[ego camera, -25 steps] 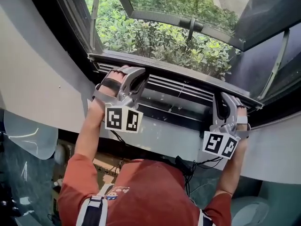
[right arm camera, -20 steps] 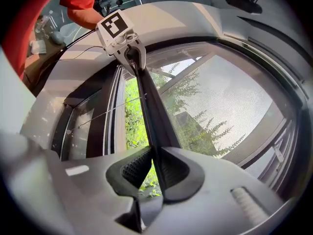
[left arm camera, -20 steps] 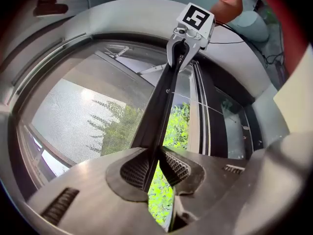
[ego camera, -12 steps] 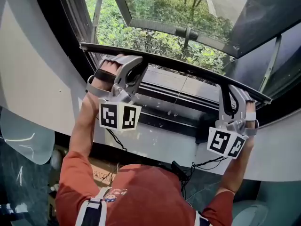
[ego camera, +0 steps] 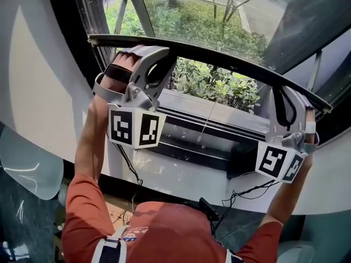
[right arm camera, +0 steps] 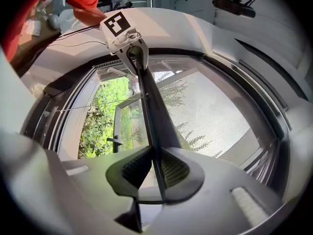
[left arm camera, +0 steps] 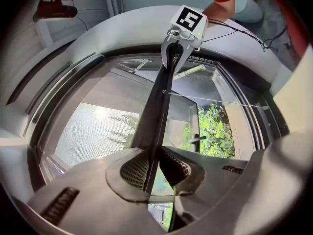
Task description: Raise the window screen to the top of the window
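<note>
The window screen's dark bottom bar runs across the window opening, from upper left down to the right. My left gripper is shut on the bar near its left end, and my right gripper is shut on it near its right end. In the left gripper view the jaws pinch the bar, which runs away to the right gripper. The grey screen mesh hangs above the bar. In the right gripper view the jaws clamp the bar, with the mesh beside it.
Below the bar lie the sill and its dark track, with a thin cord hanging down to it. Green bushes show outside. An open glass casement with a handle stands beyond. A curved white wall frames the window.
Both grippers have risen together with the bar in their jaws. The bar has come up off the sill track, and more of the open window and the bushes shows beneath it.
</note>
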A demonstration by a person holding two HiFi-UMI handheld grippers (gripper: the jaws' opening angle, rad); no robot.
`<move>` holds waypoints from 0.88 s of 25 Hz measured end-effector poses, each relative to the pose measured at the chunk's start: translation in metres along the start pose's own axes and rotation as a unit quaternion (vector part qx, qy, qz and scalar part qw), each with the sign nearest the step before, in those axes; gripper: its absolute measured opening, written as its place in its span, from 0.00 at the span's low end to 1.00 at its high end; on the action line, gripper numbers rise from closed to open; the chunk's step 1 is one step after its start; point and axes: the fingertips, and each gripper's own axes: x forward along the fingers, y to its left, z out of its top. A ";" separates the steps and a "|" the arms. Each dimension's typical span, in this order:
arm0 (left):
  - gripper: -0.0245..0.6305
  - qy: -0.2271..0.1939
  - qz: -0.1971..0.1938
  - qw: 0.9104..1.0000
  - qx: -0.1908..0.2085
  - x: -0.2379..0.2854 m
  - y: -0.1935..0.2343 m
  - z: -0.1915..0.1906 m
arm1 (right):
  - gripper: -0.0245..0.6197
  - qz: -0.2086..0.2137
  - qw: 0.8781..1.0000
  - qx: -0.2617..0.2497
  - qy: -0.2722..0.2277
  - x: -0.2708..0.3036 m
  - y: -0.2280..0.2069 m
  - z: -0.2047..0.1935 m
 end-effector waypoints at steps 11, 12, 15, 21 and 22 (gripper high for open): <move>0.16 -0.016 0.048 0.999 0.007 0.010 0.074 0.015 | 0.14 -0.036 0.999 -0.026 -0.020 0.013 -0.070 0.019; 0.16 -0.019 0.053 0.998 0.007 0.012 0.080 0.017 | 0.14 -0.039 0.999 -0.028 -0.021 0.013 -0.076 0.019; 0.16 -0.023 0.062 0.998 0.014 0.015 0.095 0.023 | 0.14 -0.045 0.998 -0.034 -0.024 0.015 -0.093 0.021; 0.16 -0.029 0.071 0.997 0.020 0.020 0.119 0.026 | 0.14 -0.056 0.997 -0.046 -0.031 0.020 -0.116 0.029; 0.16 -0.030 0.076 0.996 0.021 0.021 0.124 0.027 | 0.14 -0.061 0.996 -0.047 -0.033 0.021 -0.121 0.030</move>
